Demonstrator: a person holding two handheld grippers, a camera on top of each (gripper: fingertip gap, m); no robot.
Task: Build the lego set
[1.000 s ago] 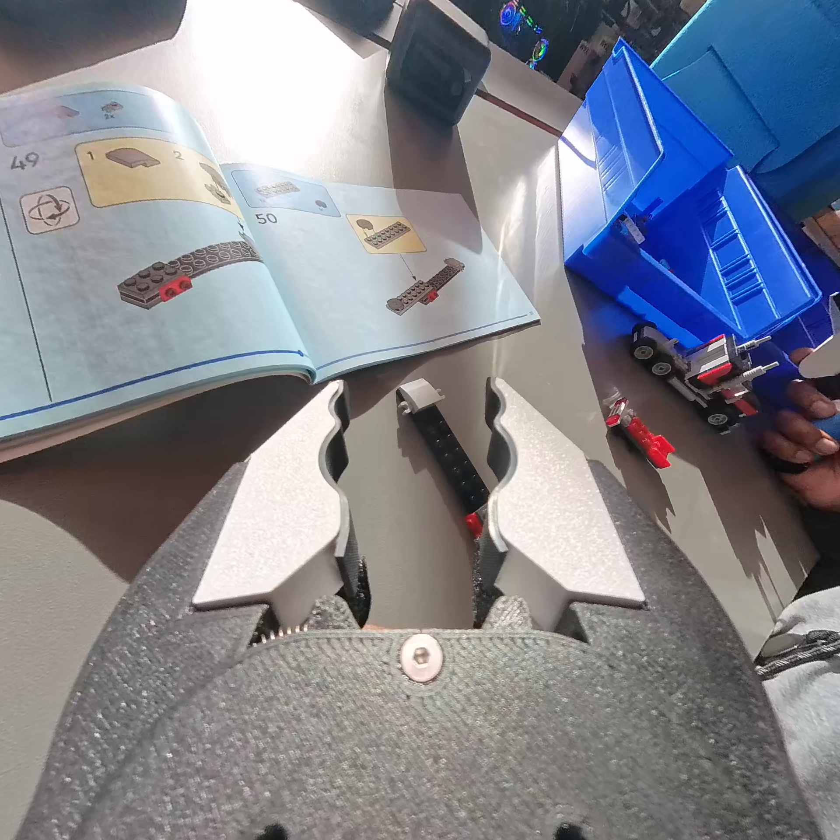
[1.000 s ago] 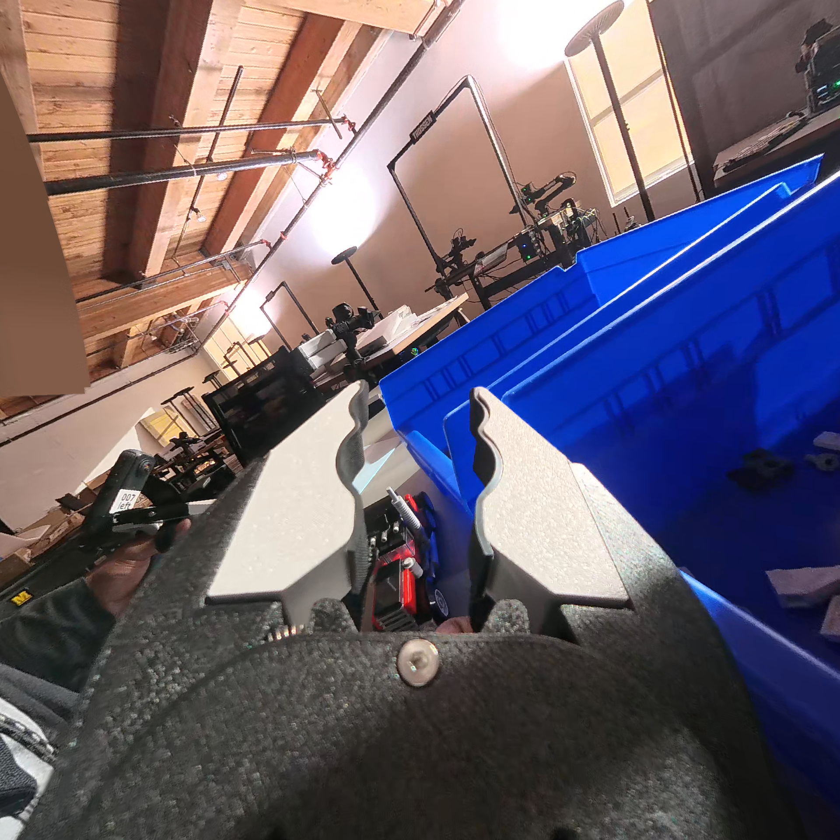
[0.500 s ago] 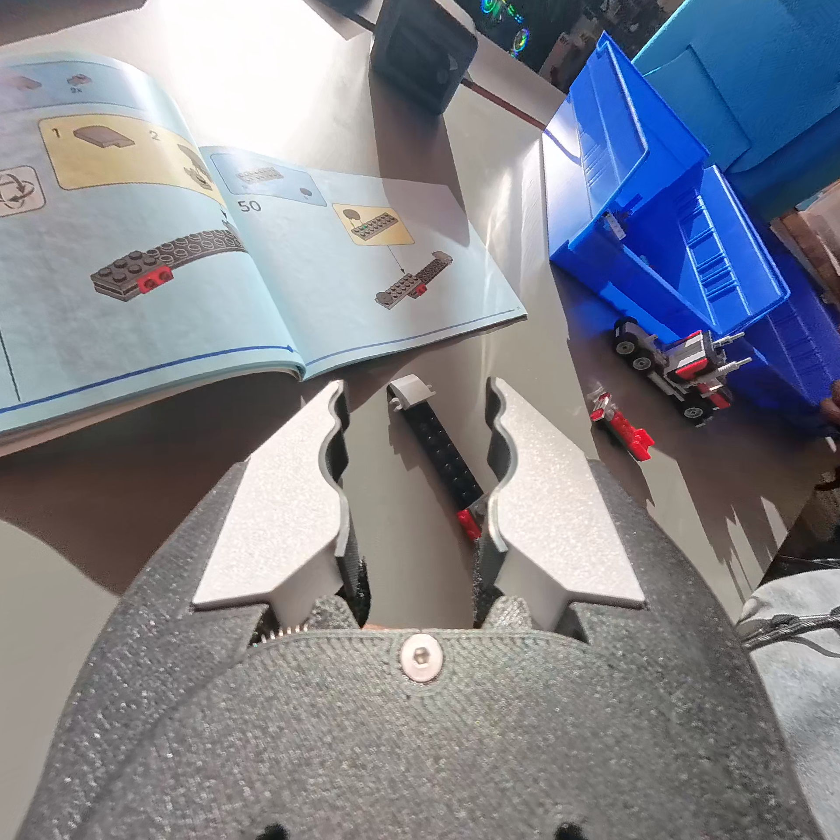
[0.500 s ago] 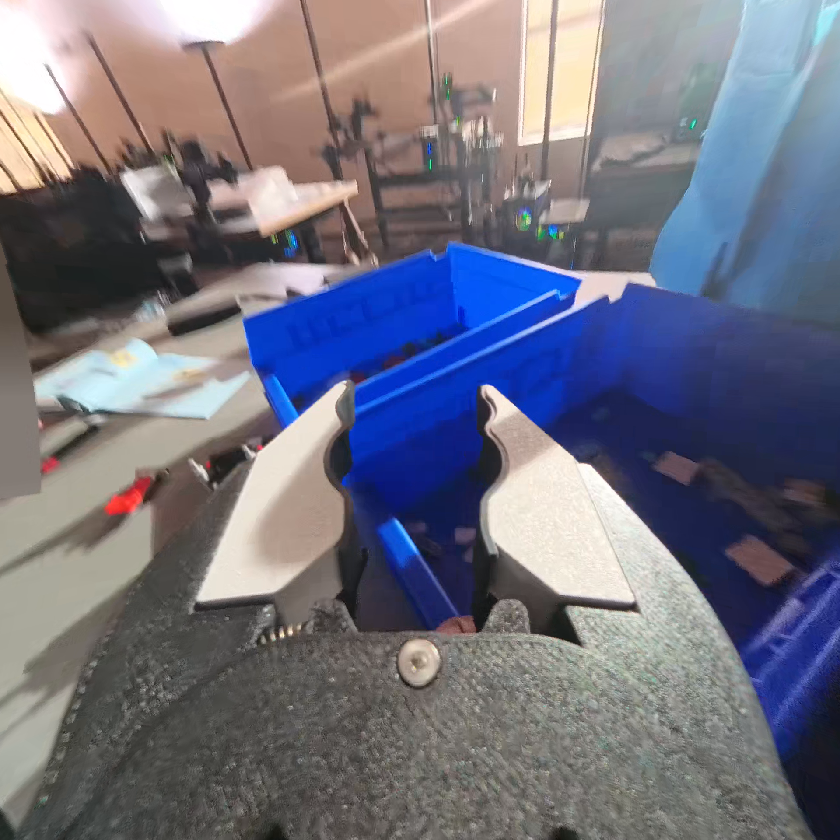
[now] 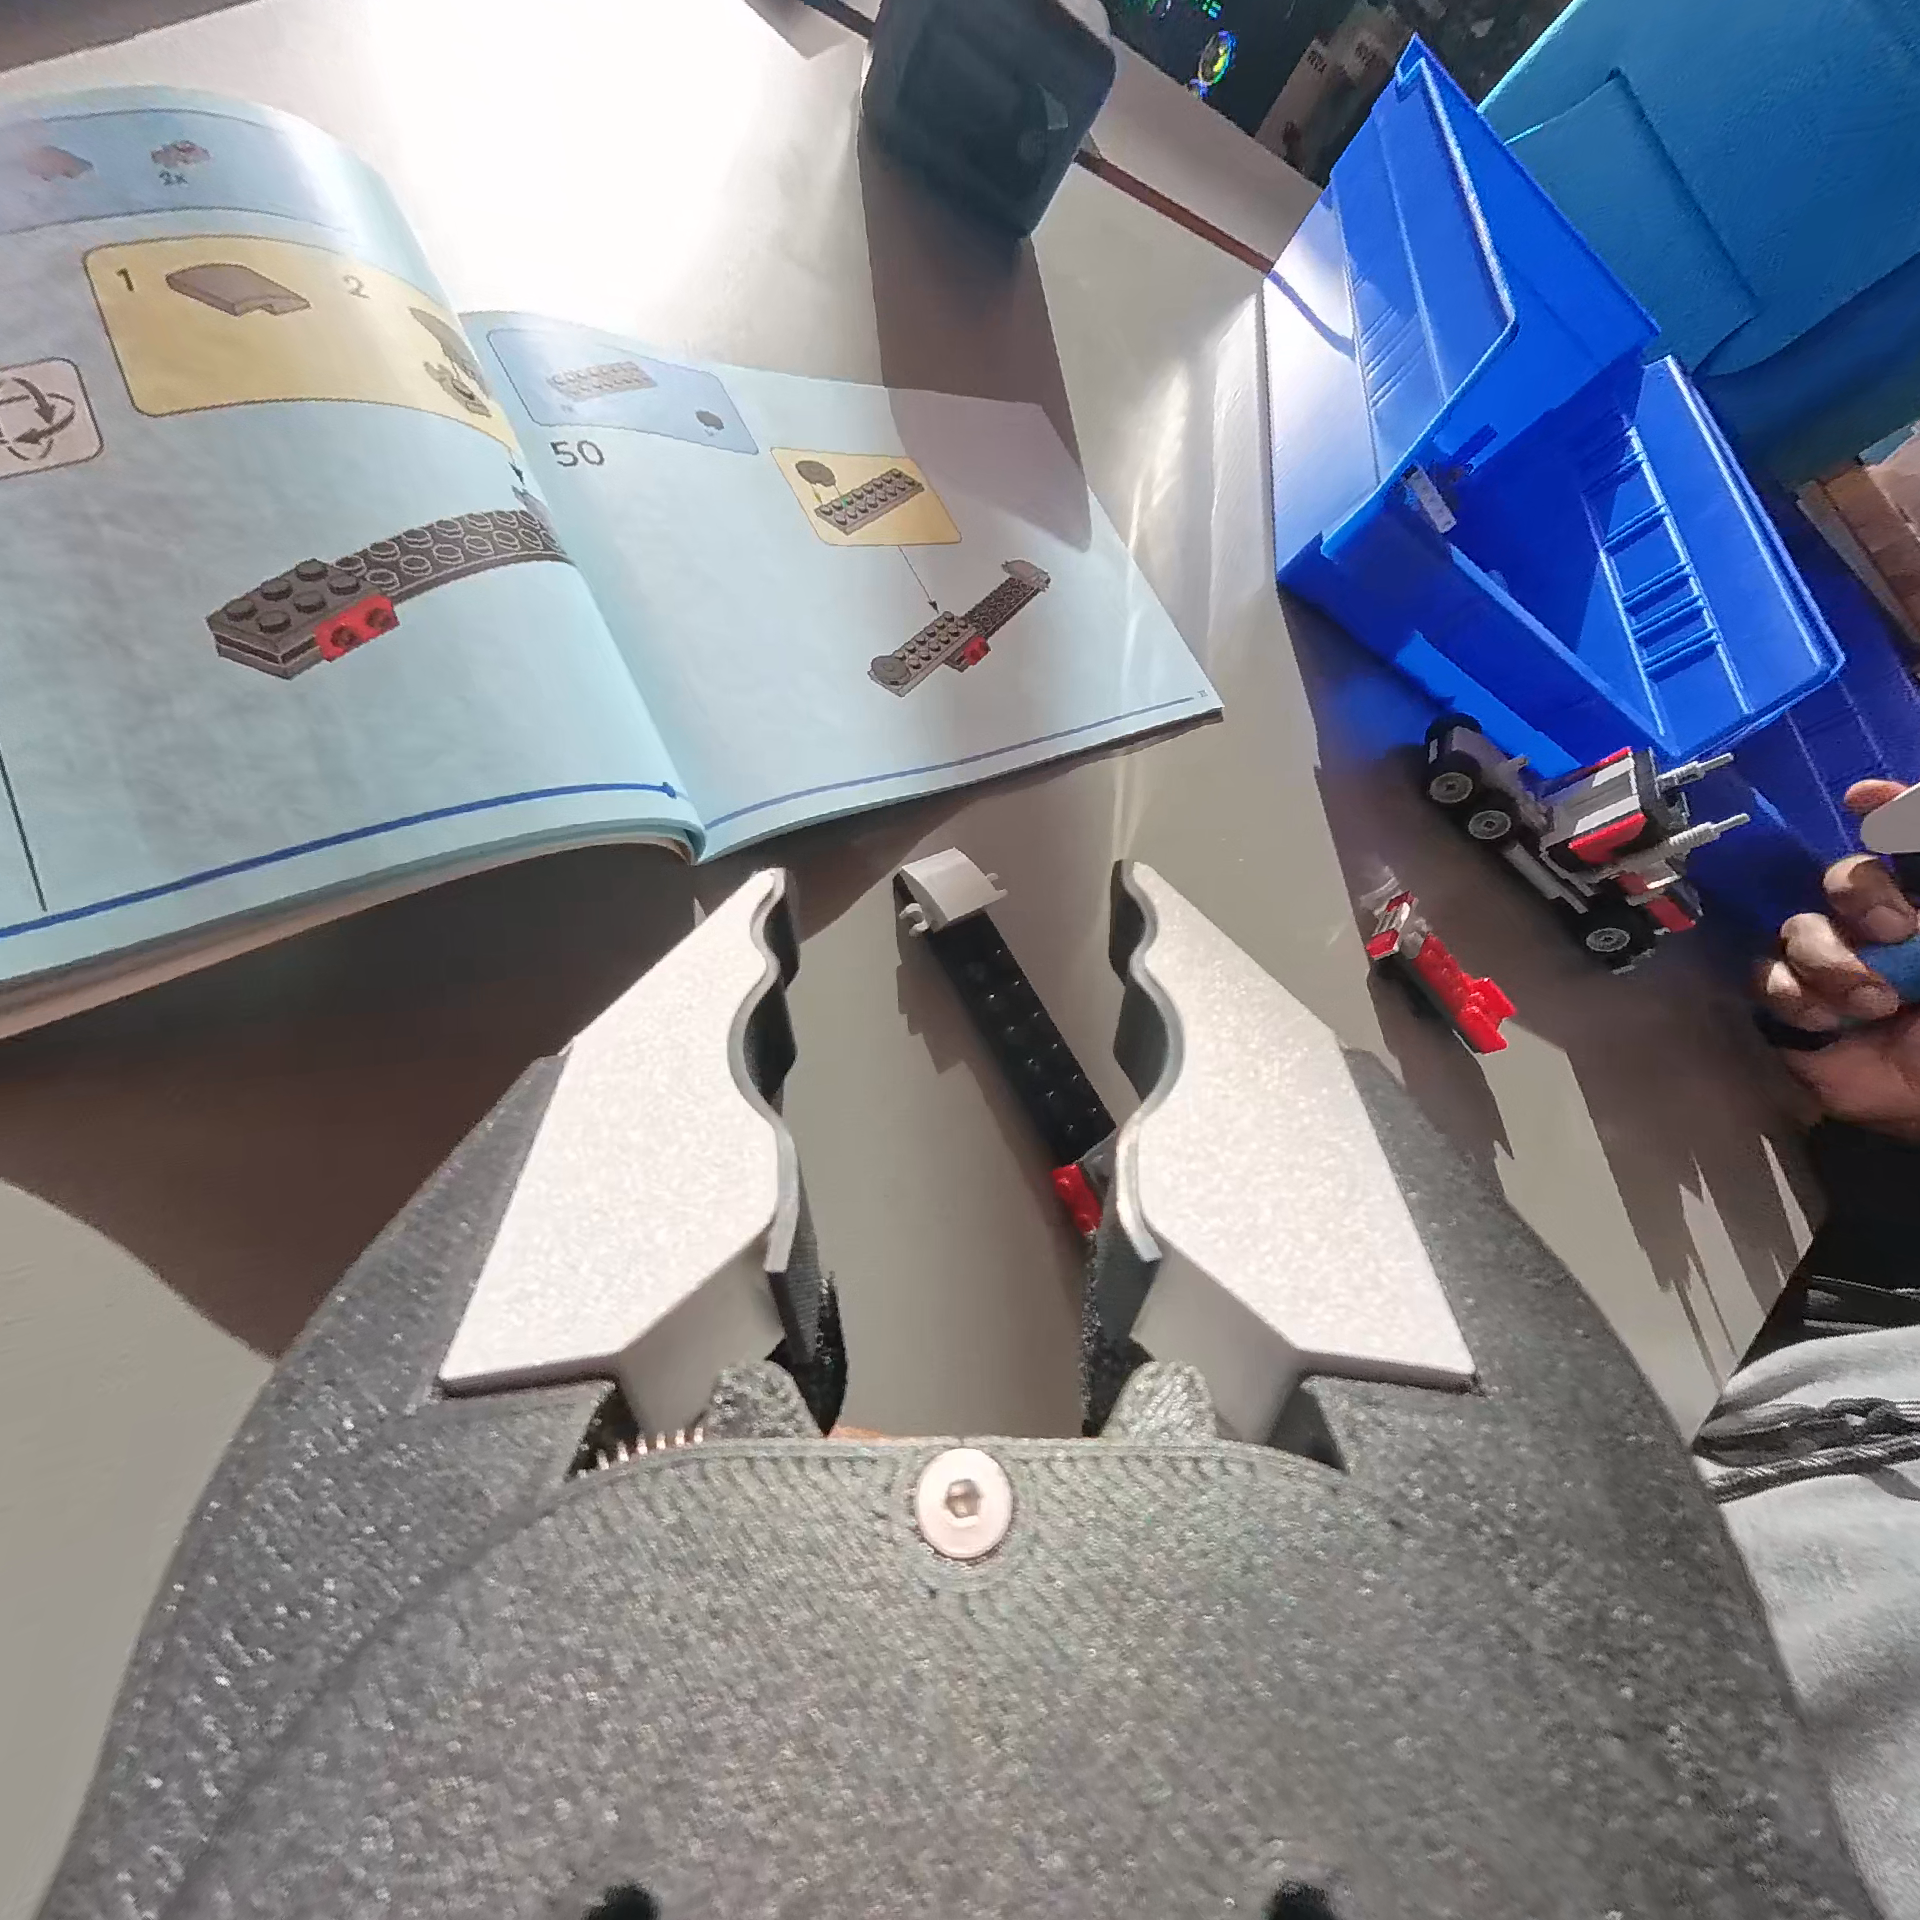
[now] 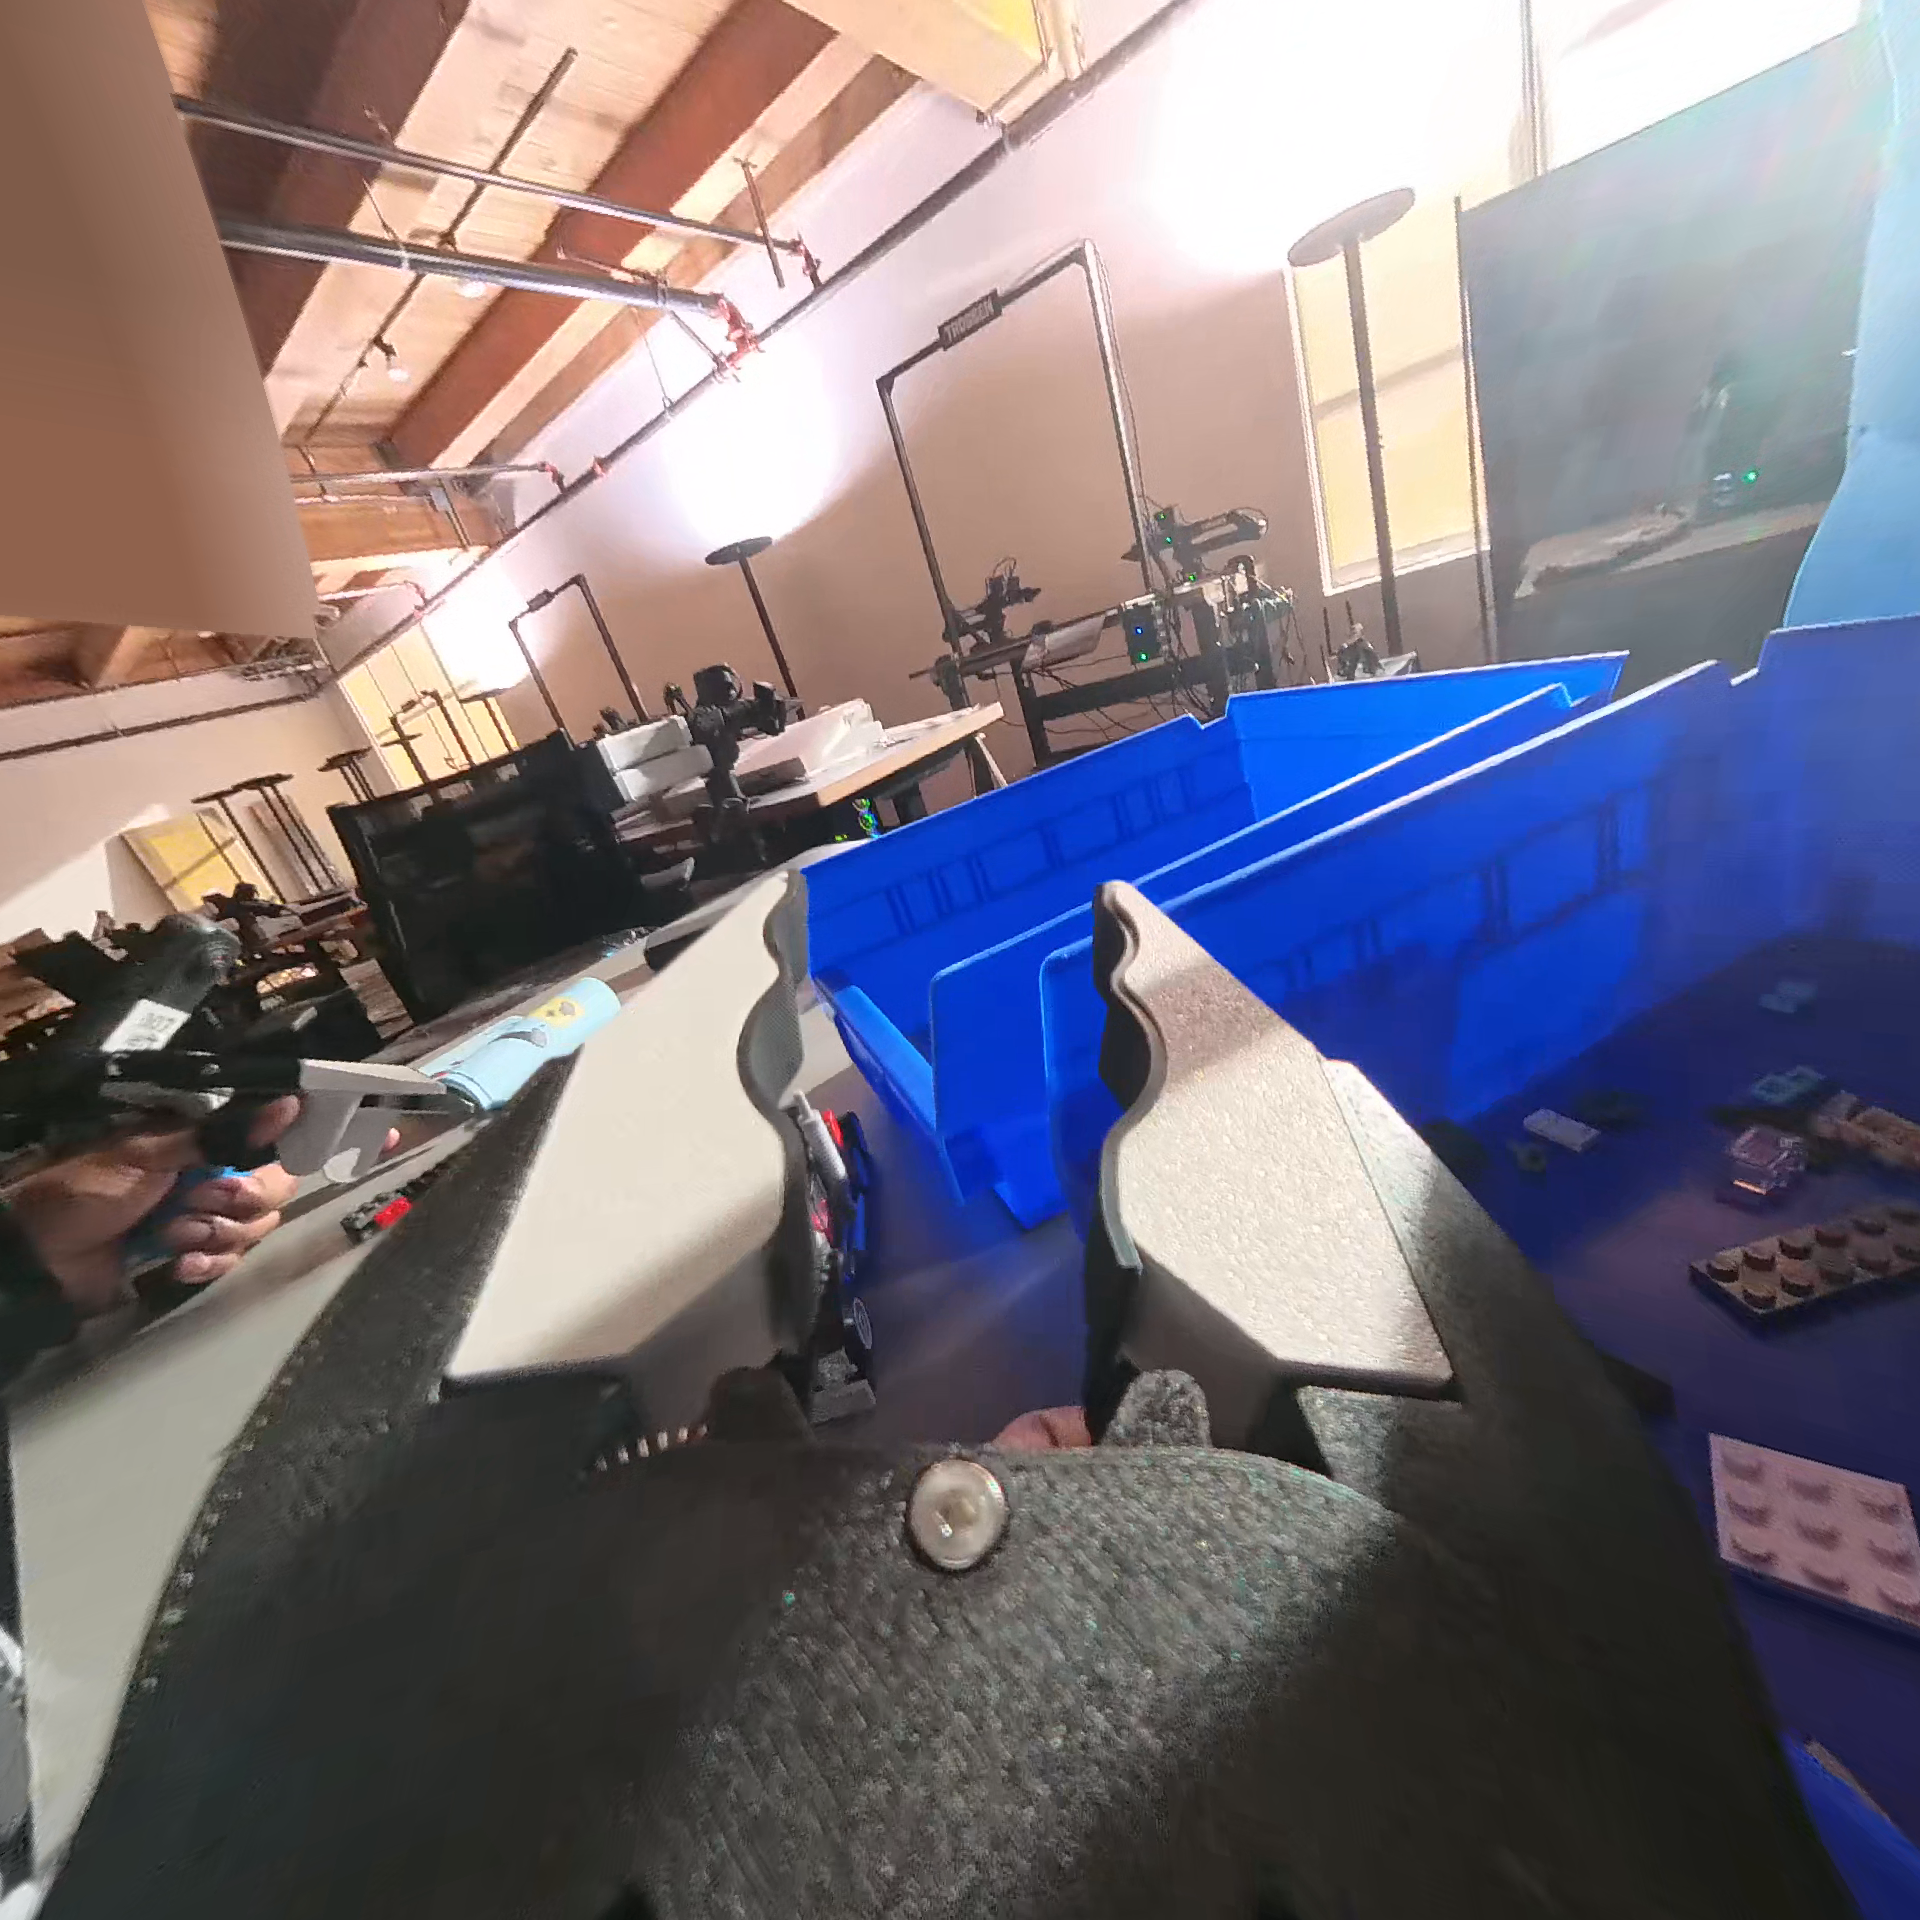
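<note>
A long black lego strip (image 5: pixel 1023 1039), with a grey curved piece at its far end and a small red brick (image 5: pixel 1075 1190) at its near end, lies on the grey table between the fingers of my open left gripper (image 5: pixel 951 894). The fingers do not touch it. The open instruction booklet (image 5: pixel 520 582) lies just beyond it. My right gripper (image 6: pixel 951 904) is open and empty, at the near edge of a blue bin (image 6: pixel 1455 935) that holds loose pieces, among them a dark studded plate (image 6: pixel 1808 1268). The left gripper (image 6: pixel 343 1112) and the strip (image 6: pixel 379 1216) also show in the right wrist view.
A built red, white and black lego truck (image 5: pixel 1569 842) and a small red assembly (image 5: pixel 1439 971) stand on the table right of the strip. Two blue bins (image 5: pixel 1507 468) sit behind them. A black box (image 5: pixel 987 104) stands at the back. A hand (image 5: pixel 1849 977) shows at the right edge. About 45 cm separates my left fingertips from my right.
My right gripper dipped down over the bin and has tilted back up, still open and empty. My left gripper has hardly moved over the strip.
</note>
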